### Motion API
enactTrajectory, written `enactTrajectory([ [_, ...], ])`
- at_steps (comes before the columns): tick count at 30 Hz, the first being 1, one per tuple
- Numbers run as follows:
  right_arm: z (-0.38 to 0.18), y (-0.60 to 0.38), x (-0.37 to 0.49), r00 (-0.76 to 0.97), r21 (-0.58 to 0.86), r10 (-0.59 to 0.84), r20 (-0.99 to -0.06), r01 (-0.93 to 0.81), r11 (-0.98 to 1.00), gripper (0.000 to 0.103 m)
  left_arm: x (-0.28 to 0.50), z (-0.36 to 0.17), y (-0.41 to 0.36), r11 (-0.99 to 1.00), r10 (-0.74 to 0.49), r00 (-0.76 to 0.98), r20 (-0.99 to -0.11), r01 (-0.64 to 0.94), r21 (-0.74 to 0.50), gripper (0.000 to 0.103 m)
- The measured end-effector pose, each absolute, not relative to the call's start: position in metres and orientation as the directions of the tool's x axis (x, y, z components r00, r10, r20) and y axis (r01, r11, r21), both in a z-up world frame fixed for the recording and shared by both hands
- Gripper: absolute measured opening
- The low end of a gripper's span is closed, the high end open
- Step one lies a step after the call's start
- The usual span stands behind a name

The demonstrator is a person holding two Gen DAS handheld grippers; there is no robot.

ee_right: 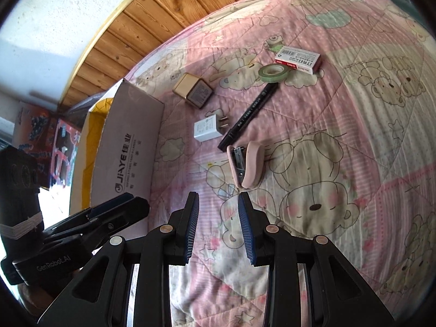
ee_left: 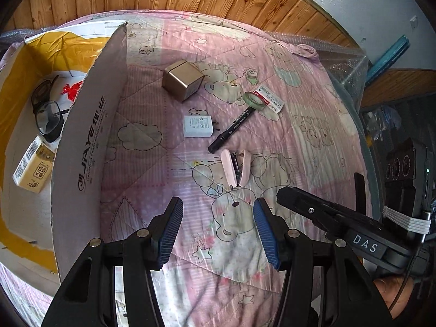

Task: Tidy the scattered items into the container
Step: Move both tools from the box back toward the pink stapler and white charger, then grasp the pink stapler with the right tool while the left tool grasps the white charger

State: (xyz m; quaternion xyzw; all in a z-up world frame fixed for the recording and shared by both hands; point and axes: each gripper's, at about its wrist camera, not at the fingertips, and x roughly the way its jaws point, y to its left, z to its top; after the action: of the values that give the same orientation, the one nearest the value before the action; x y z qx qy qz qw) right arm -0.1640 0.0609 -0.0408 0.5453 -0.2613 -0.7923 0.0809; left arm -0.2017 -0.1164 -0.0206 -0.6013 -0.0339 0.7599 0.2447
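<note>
Left wrist view: left hand-held gripper [ee_left: 218, 227] is being held released, empty, over the bed quilt [ee_left: 313, 147], near the pink stapler [ee_left: 235, 169]. Box [ee_left: 90, 125] is lying left w/ glasses [ee_left: 46, 109] inside.

Right wrist view: right hand-held gripper [ee_right: 218, 223] is being held released, just short of the pink stapler [ee_right: 246, 164]; marker [ee_right: 249, 114], charger [ee_right: 208, 128], tape roll [ee_right: 273, 73] are lying farther.

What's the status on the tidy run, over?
Left gripper and right gripper open, empty. Pink stapler just ahead of the right, on the quilt. Five more items loose; cardboard box at left. Path clear.
</note>
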Motion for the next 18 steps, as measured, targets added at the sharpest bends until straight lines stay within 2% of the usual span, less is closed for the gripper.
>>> enactTrajectory([
  [5, -0.068, 0.061, -0.184, -0.370, 0.472, -0.386, -0.845, -0.175, -0.864, 0.034, -0.234, -0.033, -0.113, -0.894, 0.382, -0.170, -0.908, -0.318, -0.316, 0.055],
  [8, -0.082, 0.062, -0.194, -0.352, 0.446, -0.368, -0.860, -0.171, -0.878, 0.040, -0.257, -0.047, -0.106, -0.894, 0.380, -0.158, -0.912, -0.316, -0.318, 0.055],
  [13, -0.104, 0.059, -0.206, -0.317, 0.399, -0.340, -0.885, -0.144, -0.905, 0.041, -0.288, -0.077, -0.085, -0.893, 0.368, -0.114, -0.923, -0.320, -0.317, 0.055],
  [18, -0.116, 0.061, -0.211, -0.322, 0.427, -0.365, -0.874, -0.146, -0.892, 0.045, -0.304, -0.103, -0.063, -0.886, 0.358, -0.067, -0.931, -0.340, -0.316, 0.056],
])
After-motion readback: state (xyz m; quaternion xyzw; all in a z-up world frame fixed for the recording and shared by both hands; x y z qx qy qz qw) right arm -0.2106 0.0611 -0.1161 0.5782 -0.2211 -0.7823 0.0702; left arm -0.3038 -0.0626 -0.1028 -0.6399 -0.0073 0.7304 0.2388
